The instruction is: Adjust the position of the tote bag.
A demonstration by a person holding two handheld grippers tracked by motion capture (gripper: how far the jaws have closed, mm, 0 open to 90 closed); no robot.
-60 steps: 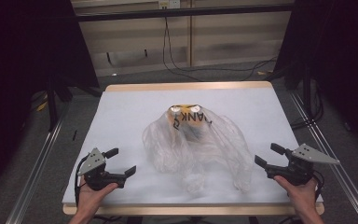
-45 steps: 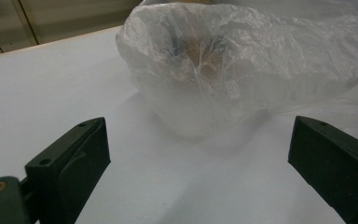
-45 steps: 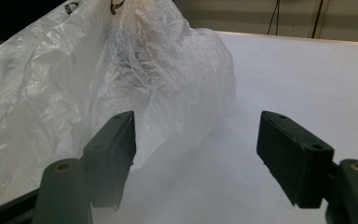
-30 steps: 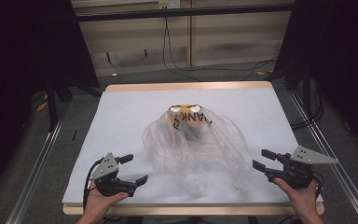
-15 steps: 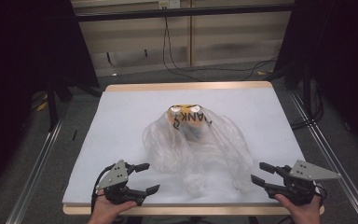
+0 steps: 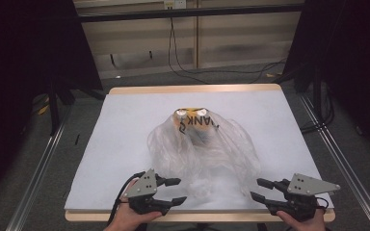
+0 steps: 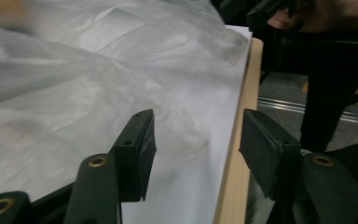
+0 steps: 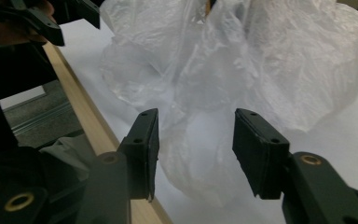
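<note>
Crumpled clear plastic bag point(image 6: 207, 151), lying mid-table over an orange printed item, is approached at its near edge by left gripper point(image 6: 177, 190) and right gripper point(image 6: 256, 188), jaws half-narrowed, just closing, empty, pre-grasp.

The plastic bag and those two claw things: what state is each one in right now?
Plastic bag: crumpled, lying on the table, an orange printed item inside, held by neither gripper.
Left gripper: open, jaws just closing, nothing pinched.
Right gripper: open, jaws just closing, aimed at the bag.

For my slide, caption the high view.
Two open grippers, left and right, flank a crumpled plastic bag on a white table.
</note>
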